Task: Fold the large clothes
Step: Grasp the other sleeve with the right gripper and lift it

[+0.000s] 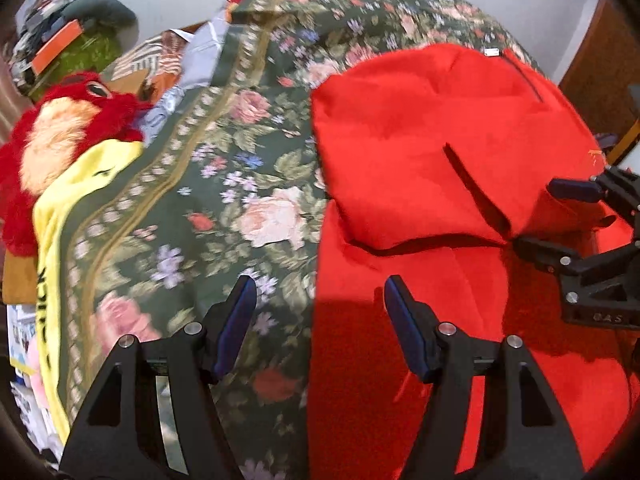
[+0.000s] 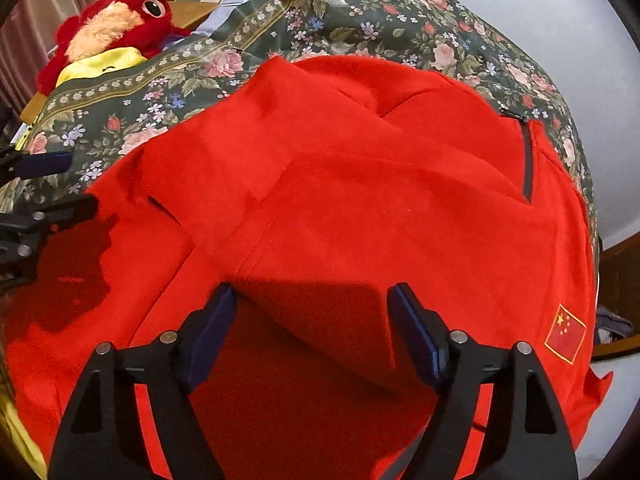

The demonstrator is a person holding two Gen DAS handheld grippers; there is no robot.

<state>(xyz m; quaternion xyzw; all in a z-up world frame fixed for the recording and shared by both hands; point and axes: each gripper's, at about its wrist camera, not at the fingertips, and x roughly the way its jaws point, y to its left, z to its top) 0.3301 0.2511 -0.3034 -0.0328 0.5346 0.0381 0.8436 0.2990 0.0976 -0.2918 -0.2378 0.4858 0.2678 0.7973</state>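
Note:
A large red fleece jacket [image 1: 432, 152] lies on a floral bedspread [image 1: 224, 184], with a sleeve folded across its body. It fills the right wrist view [image 2: 360, 200], showing a dark zip [image 2: 527, 160] and a flag patch [image 2: 565, 333]. My left gripper [image 1: 320, 292] is open and empty, above the jacket's left edge. My right gripper [image 2: 312, 300] is open and empty, just above the jacket's middle. It also shows in the left wrist view [image 1: 536, 216] at the right, and the left gripper shows at the left edge of the right wrist view [image 2: 76, 182].
A red plush toy [image 1: 68, 128] and a yellow cloth [image 1: 64, 216] lie at the bed's left side. Piled clothes and a green box [image 1: 80, 48] sit behind them. A wooden door [image 1: 600, 76] is at the right, past the bed.

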